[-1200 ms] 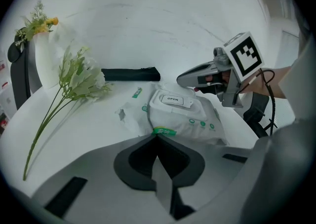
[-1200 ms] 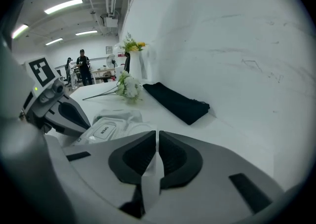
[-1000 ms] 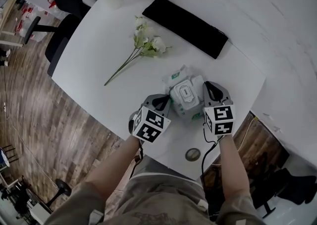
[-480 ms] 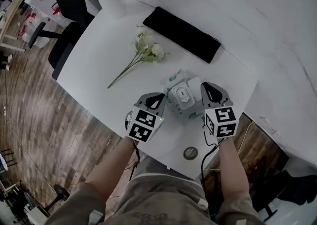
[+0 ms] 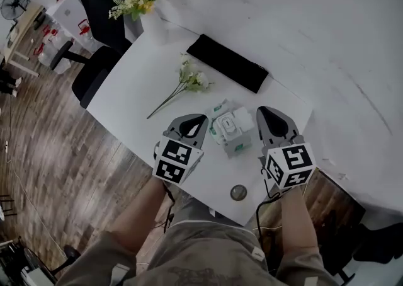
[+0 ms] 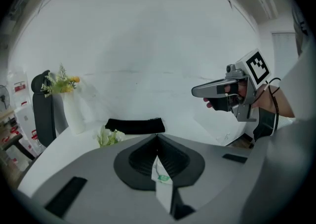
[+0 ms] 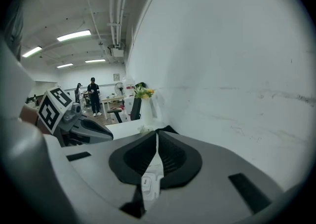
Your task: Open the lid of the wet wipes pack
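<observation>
One wet wipes pack (image 5: 229, 131), held up between two claws over the near half of the white desk (image 5: 145, 83), seemingly off its top. One lid (image 5: 225, 126) on it, face up toward the head camera, flat and shut. Long axis of the pack slanting in the head view from upper left to lower right: one crimped end away from the person, the other toward them.

Left claw (image 5: 203, 118) closed on the pack's left side, with a thin white edge (image 6: 163, 193) bearing a small green mark pinched between the jaws in the left gripper view. Right claw (image 5: 260, 112) likewise clamped, on the pack's right side, with a strip of white film (image 7: 151, 178) showing some print squeezed between its jaws. Both claws pointing away from the person, one on each side of the pack, each with its marker cube toward the body.

Beyond the pack, one loose sprig of white flowers (image 5: 192, 80) lying on the desk, stem toward the left edge. Farther still, one long black pouch (image 5: 228, 63) lying flat near the wall. At the far left corner, one white vase (image 6: 74, 114) with yellow and green flowers. Close to the person's edge, one small round disc (image 5: 238, 192) set in the desk top.

Left of the desk, a black chair (image 5: 94, 75) on a wood floor (image 5: 56, 152). Far off in the right gripper view, two people (image 7: 93, 94) standing.
</observation>
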A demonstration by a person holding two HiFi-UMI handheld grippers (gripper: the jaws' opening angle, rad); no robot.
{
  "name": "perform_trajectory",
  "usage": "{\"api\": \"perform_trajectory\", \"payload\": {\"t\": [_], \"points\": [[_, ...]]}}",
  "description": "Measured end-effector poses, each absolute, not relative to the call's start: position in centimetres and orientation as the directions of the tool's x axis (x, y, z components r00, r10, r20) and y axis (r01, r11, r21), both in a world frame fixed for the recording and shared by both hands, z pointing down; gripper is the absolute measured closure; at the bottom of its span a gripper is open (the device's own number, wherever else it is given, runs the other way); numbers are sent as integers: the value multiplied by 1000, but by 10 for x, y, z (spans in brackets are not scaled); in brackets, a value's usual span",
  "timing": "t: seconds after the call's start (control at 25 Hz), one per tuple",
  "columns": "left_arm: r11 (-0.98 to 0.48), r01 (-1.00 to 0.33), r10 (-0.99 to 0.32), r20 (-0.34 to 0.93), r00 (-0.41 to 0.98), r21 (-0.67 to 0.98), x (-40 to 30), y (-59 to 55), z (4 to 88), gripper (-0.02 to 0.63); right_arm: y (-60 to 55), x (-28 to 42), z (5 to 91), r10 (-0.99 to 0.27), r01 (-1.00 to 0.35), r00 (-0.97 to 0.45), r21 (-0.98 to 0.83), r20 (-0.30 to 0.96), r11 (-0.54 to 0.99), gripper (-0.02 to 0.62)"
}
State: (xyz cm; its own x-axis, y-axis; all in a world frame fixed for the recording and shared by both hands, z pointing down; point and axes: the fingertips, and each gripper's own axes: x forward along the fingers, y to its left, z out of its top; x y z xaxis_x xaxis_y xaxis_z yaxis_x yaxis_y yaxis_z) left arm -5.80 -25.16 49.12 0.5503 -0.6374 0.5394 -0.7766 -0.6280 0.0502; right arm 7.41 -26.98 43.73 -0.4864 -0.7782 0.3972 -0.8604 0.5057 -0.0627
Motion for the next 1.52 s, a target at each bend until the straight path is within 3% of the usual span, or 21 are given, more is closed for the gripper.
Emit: {"api": "perform_trajectory", "payload": {"t": [0.68, 1.52], "points": [[-608, -787, -771, 314, 554, -107, -67, -179, 326, 589, -155, 53, 289, -774, -787, -617, -83, 146, 612, 557], [-579, -806, -795, 302, 526, -121, -82, -97, 307, 589, -82, 50, 286, -720, -736, -670, -33, 182, 676, 557]]}}
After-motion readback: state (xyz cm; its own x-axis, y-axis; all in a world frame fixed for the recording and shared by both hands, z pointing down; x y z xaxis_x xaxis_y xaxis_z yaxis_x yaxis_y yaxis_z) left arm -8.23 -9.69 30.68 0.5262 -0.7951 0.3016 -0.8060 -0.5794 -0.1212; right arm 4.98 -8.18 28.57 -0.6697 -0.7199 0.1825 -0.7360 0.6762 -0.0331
